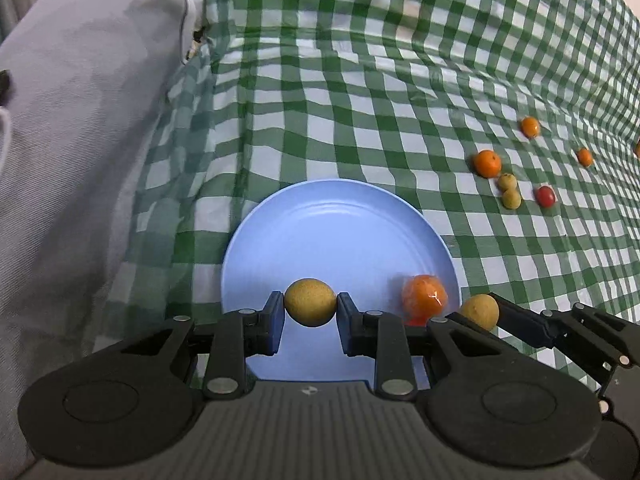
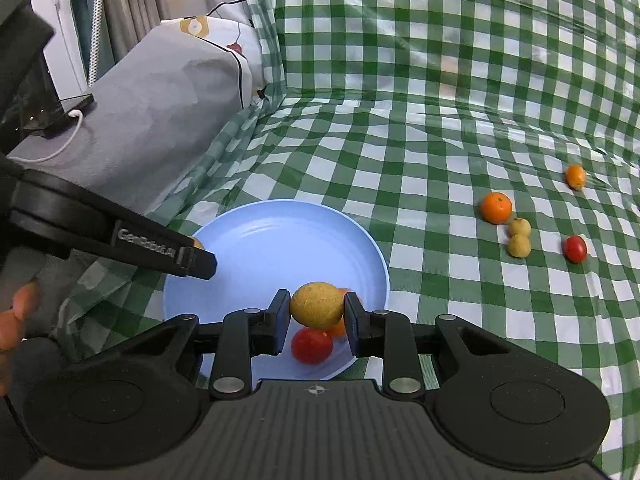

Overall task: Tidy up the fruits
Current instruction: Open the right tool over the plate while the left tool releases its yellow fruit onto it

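Note:
My left gripper (image 1: 310, 309) is shut on a round yellow-brown fruit (image 1: 310, 298) just above the near part of the blue plate (image 1: 340, 224). To its right, my right gripper (image 1: 482, 316) is shut on a second yellow-brown fruit (image 1: 478, 308) over the plate's right rim. In the right wrist view that fruit (image 2: 317, 302) sits between the pads of the right gripper (image 2: 317, 312). On the plate (image 2: 276, 236) lie a red tomato (image 2: 312, 345) and an orange fruit (image 2: 341, 328). The left gripper (image 2: 199, 250) comes in from the left, its fruit mostly hidden.
Loose fruits lie on the green checked cloth (image 2: 420, 140) to the right: an orange (image 2: 496, 208), two small yellow ones (image 2: 519, 245), a red tomato (image 2: 575, 249) and a small orange one (image 2: 575, 176). A grey covered bulk (image 2: 160, 120) stands left. A hand (image 2: 16, 312) shows at the left edge.

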`<move>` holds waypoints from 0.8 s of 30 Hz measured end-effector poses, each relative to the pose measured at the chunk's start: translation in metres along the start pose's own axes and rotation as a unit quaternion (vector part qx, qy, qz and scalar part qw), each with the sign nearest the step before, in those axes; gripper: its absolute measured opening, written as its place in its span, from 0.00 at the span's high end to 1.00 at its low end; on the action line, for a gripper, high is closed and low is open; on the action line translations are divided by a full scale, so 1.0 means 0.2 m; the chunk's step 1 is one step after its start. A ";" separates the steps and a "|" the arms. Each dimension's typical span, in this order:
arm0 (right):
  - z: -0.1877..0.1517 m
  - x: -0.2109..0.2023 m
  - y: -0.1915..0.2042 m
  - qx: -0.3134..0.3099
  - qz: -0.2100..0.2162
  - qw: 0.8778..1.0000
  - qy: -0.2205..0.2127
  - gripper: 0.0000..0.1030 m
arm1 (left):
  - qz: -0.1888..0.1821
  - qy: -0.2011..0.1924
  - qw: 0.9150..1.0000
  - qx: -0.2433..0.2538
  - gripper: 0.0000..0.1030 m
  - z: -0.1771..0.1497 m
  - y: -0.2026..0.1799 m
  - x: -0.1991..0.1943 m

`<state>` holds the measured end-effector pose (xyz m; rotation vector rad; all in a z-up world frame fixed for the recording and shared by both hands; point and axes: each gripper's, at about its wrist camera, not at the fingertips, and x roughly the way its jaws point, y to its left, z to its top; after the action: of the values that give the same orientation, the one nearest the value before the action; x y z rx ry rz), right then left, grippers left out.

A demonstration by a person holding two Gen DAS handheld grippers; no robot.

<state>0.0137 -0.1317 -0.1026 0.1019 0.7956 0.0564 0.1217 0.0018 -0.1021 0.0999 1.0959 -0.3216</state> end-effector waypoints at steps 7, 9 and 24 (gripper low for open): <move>-0.01 0.10 -0.02 0.002 -0.005 1.000 0.004 0.71 | 0.004 0.011 1.000 0.020 0.70 0.04 -0.03 0.11; -0.01 0.13 -0.03 0.002 -0.005 1.000 0.007 0.71 | 0.006 0.013 1.000 0.025 0.70 0.05 -0.04 0.13; -0.05 -0.05 0.00 0.017 -0.014 1.000 0.022 0.04 | 0.069 -0.013 0.998 0.007 0.01 -0.02 0.05 -0.11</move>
<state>0.0004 -0.1316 -0.1024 0.1217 0.8424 0.0191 0.1130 0.0171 -0.0851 0.1829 1.0550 -0.2073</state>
